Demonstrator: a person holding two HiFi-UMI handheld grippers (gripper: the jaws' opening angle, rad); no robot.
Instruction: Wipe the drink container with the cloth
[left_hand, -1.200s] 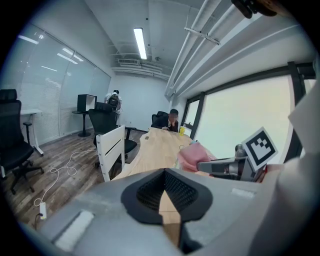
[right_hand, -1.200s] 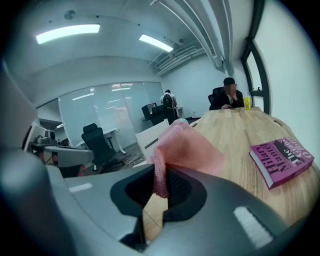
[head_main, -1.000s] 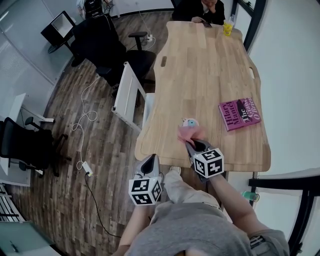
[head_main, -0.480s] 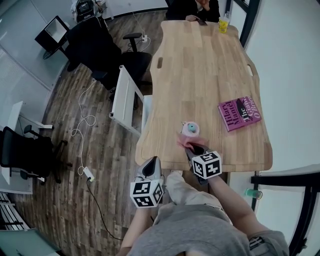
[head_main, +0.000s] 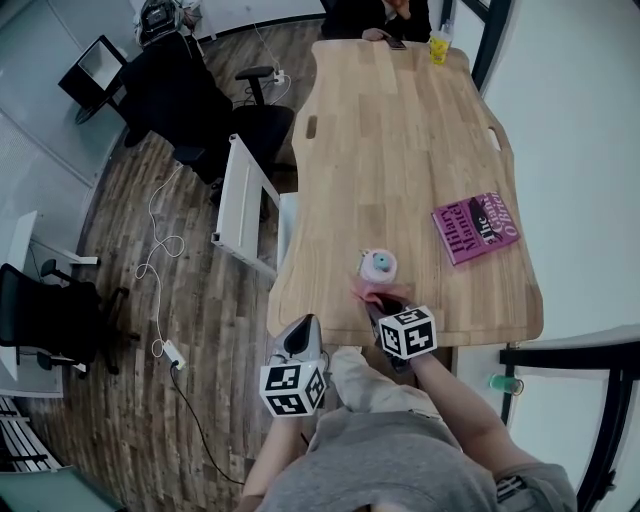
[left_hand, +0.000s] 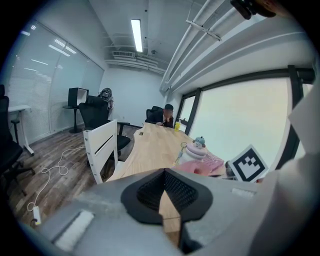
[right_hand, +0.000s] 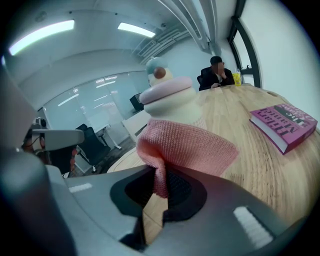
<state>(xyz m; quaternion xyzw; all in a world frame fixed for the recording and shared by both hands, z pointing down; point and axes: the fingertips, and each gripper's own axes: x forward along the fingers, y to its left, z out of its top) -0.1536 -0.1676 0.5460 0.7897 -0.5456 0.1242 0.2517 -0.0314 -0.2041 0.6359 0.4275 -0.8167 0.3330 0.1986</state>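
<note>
Head view looks down on a long pale wooden table, where a small pale drink container with a pink lid and a little figure on top stands upright close to the near edge. The right gripper has its jaws clamped on a fold of pink knitted cloth, which lies against the container's near side. In the right gripper view the cloth hides the container's lower body. The left gripper hangs off the table's near left corner, jaws closed together with nothing between them. A magenta hardback book lies flat to the right, well apart from the container. A yellow cup stands at the far end beside a seated person in dark clothes. A white slatted chair stands along the table's left side.
</note>
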